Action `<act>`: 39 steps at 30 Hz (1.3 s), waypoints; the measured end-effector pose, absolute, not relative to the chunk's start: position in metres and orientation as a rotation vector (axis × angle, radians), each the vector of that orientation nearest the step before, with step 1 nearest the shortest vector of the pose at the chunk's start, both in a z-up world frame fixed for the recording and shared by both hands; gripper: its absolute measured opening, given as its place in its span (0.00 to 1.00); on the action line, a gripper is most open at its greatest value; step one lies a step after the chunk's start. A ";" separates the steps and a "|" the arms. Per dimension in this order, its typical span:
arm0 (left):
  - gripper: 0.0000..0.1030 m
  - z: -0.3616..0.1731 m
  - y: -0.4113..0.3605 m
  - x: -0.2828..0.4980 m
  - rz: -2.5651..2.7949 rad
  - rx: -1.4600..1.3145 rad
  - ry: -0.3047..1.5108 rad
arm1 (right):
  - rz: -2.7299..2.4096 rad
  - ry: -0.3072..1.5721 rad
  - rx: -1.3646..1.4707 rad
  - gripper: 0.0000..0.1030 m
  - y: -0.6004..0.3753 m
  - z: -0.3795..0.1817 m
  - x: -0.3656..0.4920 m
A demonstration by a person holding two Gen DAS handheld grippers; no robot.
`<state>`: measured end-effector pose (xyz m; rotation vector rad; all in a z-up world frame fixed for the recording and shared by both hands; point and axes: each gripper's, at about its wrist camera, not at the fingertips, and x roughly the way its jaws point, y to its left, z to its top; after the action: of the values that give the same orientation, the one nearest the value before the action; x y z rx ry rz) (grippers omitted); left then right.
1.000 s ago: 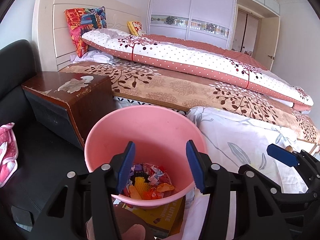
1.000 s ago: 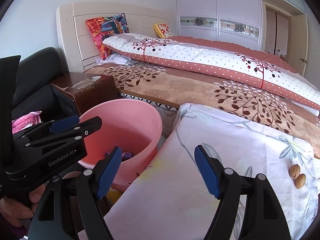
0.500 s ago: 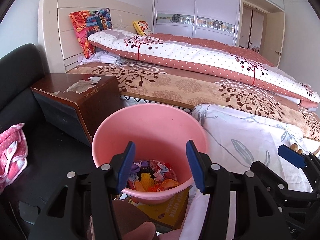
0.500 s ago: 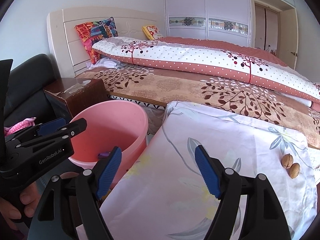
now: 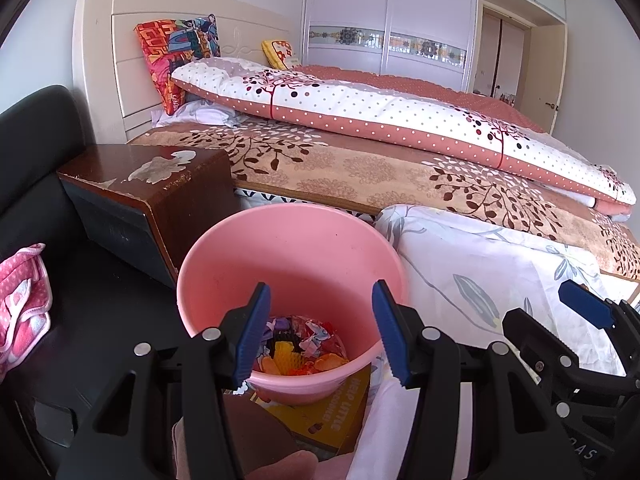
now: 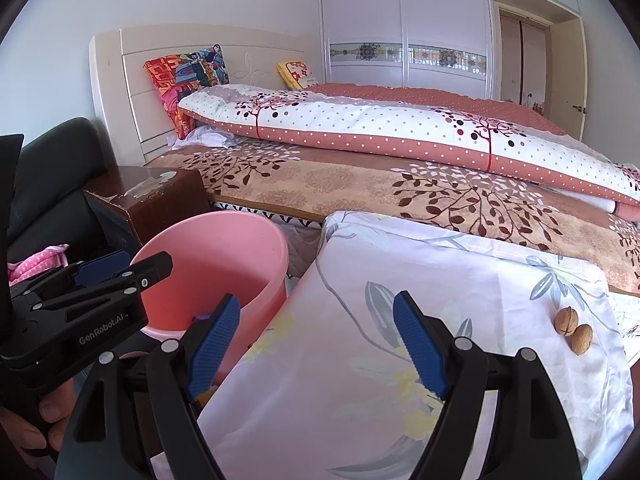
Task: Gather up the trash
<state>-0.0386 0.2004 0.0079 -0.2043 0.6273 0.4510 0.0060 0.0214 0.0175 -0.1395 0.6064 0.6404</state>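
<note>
A pink bucket (image 5: 292,264) stands on the floor by the bed, with colourful wrappers and scraps (image 5: 298,350) at its bottom. My left gripper (image 5: 320,336) is open and empty above the bucket's near rim. The bucket also shows in the right wrist view (image 6: 216,264). My right gripper (image 6: 316,344) is open and empty over a white floral cloth (image 6: 400,360). Two walnuts (image 6: 574,328) lie on that cloth at the right. The left gripper (image 6: 104,276) shows at the left of the right wrist view.
A brown nightstand (image 5: 160,184) stands left of the bucket, a black sofa (image 5: 36,152) with a pink cloth (image 5: 20,300) further left. A yellow book (image 5: 332,412) lies under the bucket. The bed (image 5: 360,160) with folded quilt spans the back.
Both grippers have drawn back and risen slightly, so the bucket sits lower and farther in view. The walnuts have shifted left in the right wrist view. Both jaws stay open.
</note>
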 end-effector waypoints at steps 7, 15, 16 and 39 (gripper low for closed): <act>0.52 0.006 0.199 -0.038 0.450 -0.206 0.633 | 0.596 0.550 -0.134 0.78 0.018 0.023 0.003; 0.52 0.005 0.198 -0.039 0.445 -0.205 0.633 | 0.522 0.491 -0.079 0.85 0.007 0.028 -0.001; 0.52 0.005 0.198 -0.039 0.444 -0.207 0.633 | 0.517 0.488 -0.083 0.85 0.007 0.028 -0.001; 0.52 0.006 0.185 -0.040 0.427 -0.179 0.628 | 0.509 0.515 -0.122 0.85 0.007 0.027 -0.002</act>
<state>-0.0397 0.1853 0.0055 -0.1791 0.6280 0.4273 -0.0021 0.0071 0.0275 -0.1216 0.5154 0.5094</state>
